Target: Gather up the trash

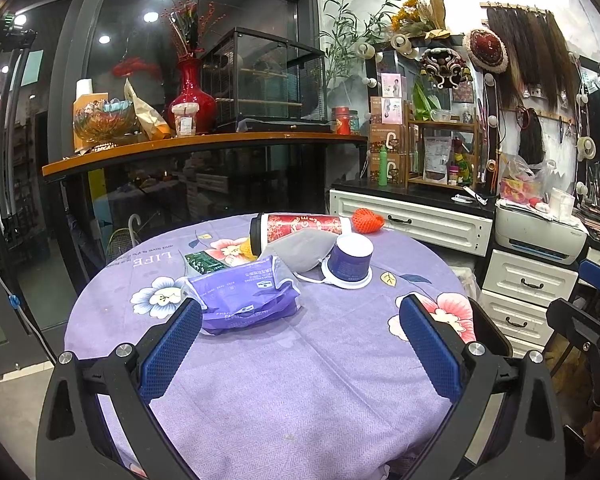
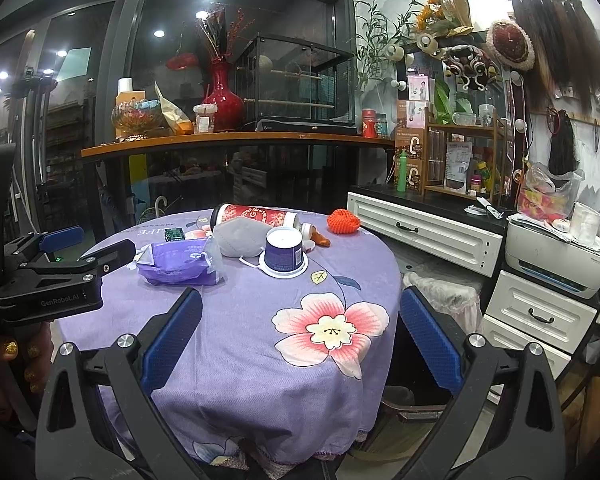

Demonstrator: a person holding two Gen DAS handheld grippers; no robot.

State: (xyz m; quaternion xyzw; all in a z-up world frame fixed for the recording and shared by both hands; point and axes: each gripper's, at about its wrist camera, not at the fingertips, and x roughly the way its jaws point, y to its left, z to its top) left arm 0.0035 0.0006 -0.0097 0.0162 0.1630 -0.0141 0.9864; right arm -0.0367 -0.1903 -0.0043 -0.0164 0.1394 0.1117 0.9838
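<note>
Blue-padded left hand-held gripper (image 1: 300,336) and right hand-held gripper (image 2: 300,336), jaws wide apart, level above the purple tablecloth (image 1: 284,392).

Bare tablecloth (image 1: 292,380) before clustered trash (image 1: 300,256)

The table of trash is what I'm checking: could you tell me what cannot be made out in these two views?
- Small green packet: partly hidden behind the purple wipes pack in both views; its print is too small to read.
- Brown item: only its end shows behind the upturned blue cup in the right view; unidentifiable.
- Grey face mask: its far side is covered by the red bottle.
- A trash bin: none clearly visible.
</note>
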